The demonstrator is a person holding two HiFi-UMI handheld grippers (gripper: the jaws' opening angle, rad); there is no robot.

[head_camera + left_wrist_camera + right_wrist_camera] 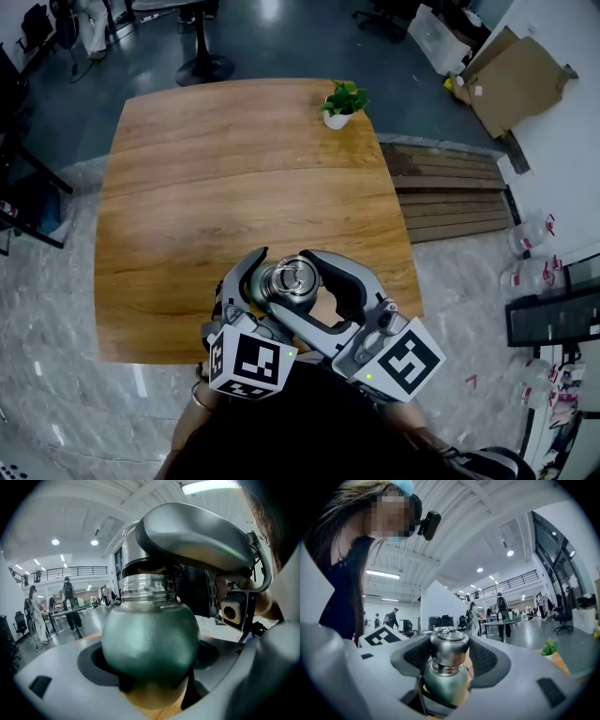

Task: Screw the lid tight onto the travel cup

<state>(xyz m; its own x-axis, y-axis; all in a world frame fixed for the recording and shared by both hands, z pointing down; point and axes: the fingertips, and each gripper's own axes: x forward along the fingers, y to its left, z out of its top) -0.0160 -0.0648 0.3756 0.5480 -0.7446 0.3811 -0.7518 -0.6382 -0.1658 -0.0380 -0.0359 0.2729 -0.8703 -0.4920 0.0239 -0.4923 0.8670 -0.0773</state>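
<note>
1. Steadying the travel cup [150,641] took both tools. The left gripper [150,672] was clamped on its green body, and the right gripper [449,654] was closed around the steel lid [449,643].
2. Tightening well, to my eye, would call for the left gripper to pin the body steady while the right turned the lid squarely about the cup's axis, without tilting or cross-threading it.
3. The cup stood upright on the wooden table [234,169] by its near edge, caught between both pairs of jaws. A potted plant [339,103] sat well apart at the far edge.
</note>
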